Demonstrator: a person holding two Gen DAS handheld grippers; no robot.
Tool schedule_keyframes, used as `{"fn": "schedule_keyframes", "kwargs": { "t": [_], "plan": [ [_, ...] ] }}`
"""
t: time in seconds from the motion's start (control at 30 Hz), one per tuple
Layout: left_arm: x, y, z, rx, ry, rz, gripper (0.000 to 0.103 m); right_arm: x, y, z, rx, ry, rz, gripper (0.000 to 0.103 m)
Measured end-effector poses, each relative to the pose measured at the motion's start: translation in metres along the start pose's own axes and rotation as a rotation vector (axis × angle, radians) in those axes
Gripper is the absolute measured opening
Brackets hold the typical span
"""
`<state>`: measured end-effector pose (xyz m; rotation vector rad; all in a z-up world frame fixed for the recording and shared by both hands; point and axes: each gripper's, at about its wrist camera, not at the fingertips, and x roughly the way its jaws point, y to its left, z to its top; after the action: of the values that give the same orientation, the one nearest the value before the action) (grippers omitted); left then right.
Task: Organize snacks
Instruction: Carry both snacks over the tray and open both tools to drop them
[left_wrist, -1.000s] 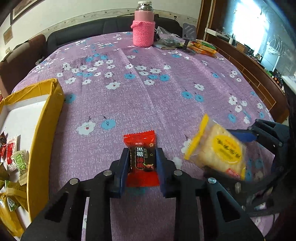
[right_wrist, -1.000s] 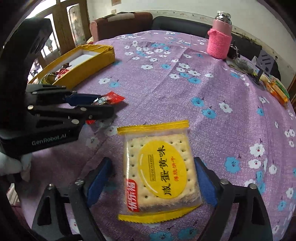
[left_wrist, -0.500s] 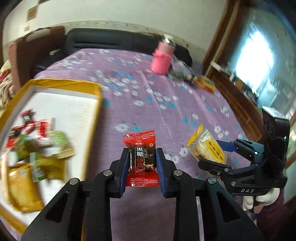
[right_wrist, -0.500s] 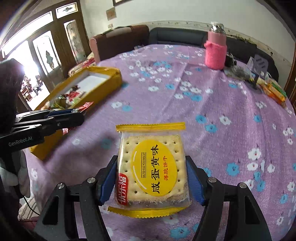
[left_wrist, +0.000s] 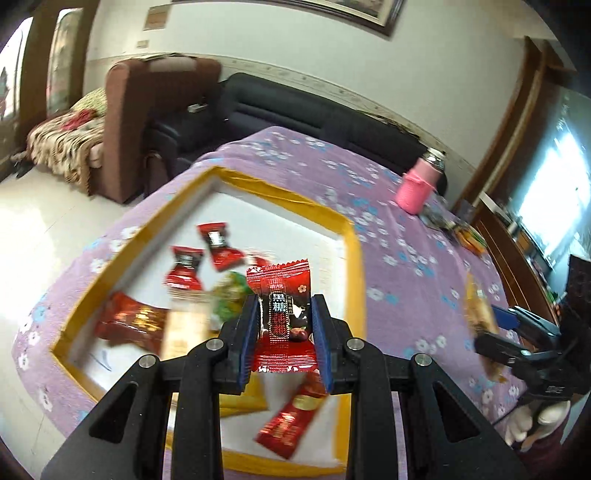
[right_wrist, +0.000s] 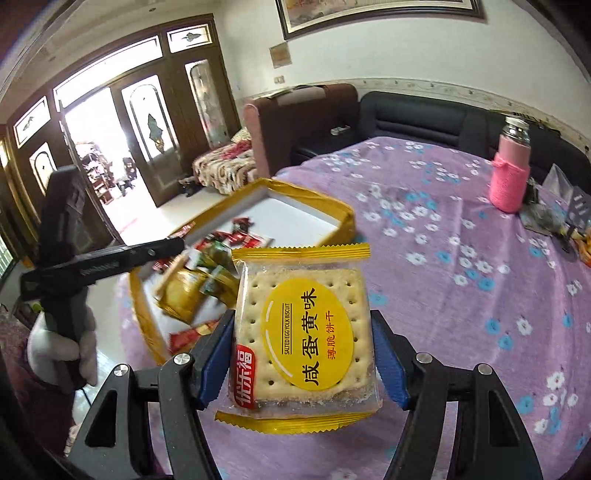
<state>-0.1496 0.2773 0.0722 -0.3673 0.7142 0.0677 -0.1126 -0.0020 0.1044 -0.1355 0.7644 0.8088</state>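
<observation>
My left gripper (left_wrist: 282, 325) is shut on a red brown-sugar candy (left_wrist: 281, 295) and holds it above the yellow-rimmed box (left_wrist: 352, 258), which holds several red, green and gold snack packs (left_wrist: 218, 247). My right gripper (right_wrist: 303, 354) is shut on a yellow-edged salted egg yolk biscuit pack (right_wrist: 306, 325), held above the purple flowered tablecloth (right_wrist: 461, 295), right of the box (right_wrist: 332, 212). The left gripper also shows in the right wrist view (right_wrist: 173, 245) over the box; the right gripper shows at the right edge of the left wrist view (left_wrist: 498, 325).
A pink-sleeved flask (right_wrist: 511, 177) stands at the table's far side, with small packets and clutter (right_wrist: 554, 218) to its right. A brown armchair (left_wrist: 147, 122) and a black sofa (left_wrist: 295, 114) stand beyond the table.
My left gripper has swung left with the candy, from over the cloth to above the box. My right gripper has lifted and followed to the left with the biscuit pack.
</observation>
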Motion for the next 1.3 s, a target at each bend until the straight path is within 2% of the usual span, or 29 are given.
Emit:
{"fn": "schedule_keyframes", "kwargs": {
  "t": [0.2, 0.33, 0.53, 0.6, 0.67, 0.7, 0.83, 0.9, 0.93, 1.0, 1.07, 1.13, 1.3],
  "plan": [
    [0.017, 0.028, 0.0, -0.029, 0.014, 0.016, 0.026, 0.045, 0.029, 0.033, 0.014, 0.046, 0.074, 0.07],
    [0.032, 0.048, 0.0, -0.062, 0.037, 0.015, 0.026, 0.09, 0.052, 0.044, -0.017, 0.105, 0.06, 0.07],
    [0.032, 0.066, 0.005, -0.098, 0.036, -0.008, 0.028, 0.152, 0.072, 0.05, -0.029, 0.198, 0.038, 0.07],
    [0.03, 0.068, 0.005, -0.106, 0.034, -0.014, 0.034, 0.164, 0.076, 0.049, -0.042, 0.207, 0.007, 0.07],
    [0.026, 0.07, 0.005, -0.111, 0.022, -0.01, 0.048, 0.168, 0.077, 0.049, -0.05, 0.193, -0.018, 0.072],
    [0.024, 0.071, 0.005, -0.116, 0.017, -0.007, 0.051, 0.169, 0.078, 0.049, -0.051, 0.191, -0.023, 0.072],
    [0.011, 0.067, 0.005, -0.124, -0.015, 0.032, 0.06, 0.162, 0.074, 0.047, -0.04, 0.176, -0.002, 0.072],
    [0.004, 0.062, 0.004, -0.116, -0.033, 0.107, 0.068, 0.147, 0.072, 0.045, -0.022, 0.135, 0.017, 0.074],
    [-0.002, 0.056, 0.003, -0.103, -0.05, 0.169, 0.071, 0.141, 0.071, 0.044, -0.015, 0.12, 0.023, 0.074],
    [-0.013, 0.049, 0.002, -0.078, -0.091, 0.24, 0.073, 0.123, 0.068, 0.04, -0.003, 0.077, 0.022, 0.074],
    [-0.025, 0.037, -0.001, -0.05, -0.141, 0.323, 0.083, 0.105, 0.066, 0.035, 0.0, 0.036, 0.012, 0.076],
    [-0.034, 0.022, -0.005, -0.015, -0.179, 0.383, 0.084, 0.085, 0.064, 0.028, 0.004, -0.009, 0.0, 0.078],
    [-0.038, -0.013, -0.013, 0.073, -0.178, 0.427, 0.085, 0.045, 0.058, 0.002, 0.026, -0.071, -0.033, 0.081]
  ]
}}
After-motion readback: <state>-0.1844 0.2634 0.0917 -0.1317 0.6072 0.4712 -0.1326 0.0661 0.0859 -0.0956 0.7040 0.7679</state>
